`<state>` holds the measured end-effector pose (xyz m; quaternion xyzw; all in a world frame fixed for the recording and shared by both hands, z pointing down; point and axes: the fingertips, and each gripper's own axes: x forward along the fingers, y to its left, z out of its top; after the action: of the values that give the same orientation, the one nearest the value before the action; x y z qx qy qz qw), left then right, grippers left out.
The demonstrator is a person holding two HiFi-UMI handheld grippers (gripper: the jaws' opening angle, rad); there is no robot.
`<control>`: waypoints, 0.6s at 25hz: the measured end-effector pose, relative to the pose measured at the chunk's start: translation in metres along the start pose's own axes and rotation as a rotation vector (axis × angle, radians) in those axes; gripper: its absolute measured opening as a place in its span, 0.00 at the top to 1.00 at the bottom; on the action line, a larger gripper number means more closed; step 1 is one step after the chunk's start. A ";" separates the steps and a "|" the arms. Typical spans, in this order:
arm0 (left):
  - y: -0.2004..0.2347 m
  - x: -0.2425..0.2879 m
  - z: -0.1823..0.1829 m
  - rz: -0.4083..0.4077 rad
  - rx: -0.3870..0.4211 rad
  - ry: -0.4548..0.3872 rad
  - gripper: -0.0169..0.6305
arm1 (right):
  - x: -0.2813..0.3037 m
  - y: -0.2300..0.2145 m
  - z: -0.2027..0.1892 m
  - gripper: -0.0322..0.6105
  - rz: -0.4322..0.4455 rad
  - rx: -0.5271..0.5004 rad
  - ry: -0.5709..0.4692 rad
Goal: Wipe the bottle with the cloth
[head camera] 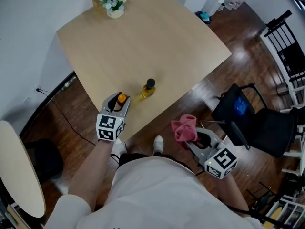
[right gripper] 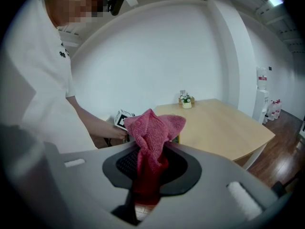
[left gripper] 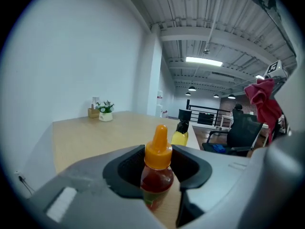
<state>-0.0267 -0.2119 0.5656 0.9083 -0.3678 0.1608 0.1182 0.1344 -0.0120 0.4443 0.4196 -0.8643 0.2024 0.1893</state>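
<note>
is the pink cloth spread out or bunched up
Bunched up. The pink cloth is pinched in the right gripper, its crumpled folds standing up past the jaws.

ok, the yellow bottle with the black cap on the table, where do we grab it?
Take the yellow bottle by its body, just below the black cap, with the tongs level, coming from the near edge of the table. It stands upright near that edge, with bare tabletop around it.

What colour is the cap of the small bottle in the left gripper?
Orange. The cap shows best in the left gripper view.
</note>
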 end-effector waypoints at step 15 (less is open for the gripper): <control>-0.004 -0.004 -0.011 0.036 0.051 0.022 0.58 | 0.002 -0.022 0.001 0.81 0.049 -0.042 -0.011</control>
<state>-0.0291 -0.2032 0.5735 0.9023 -0.3787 0.1820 0.0962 0.1513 -0.0261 0.4490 0.3953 -0.8795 0.1864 0.1884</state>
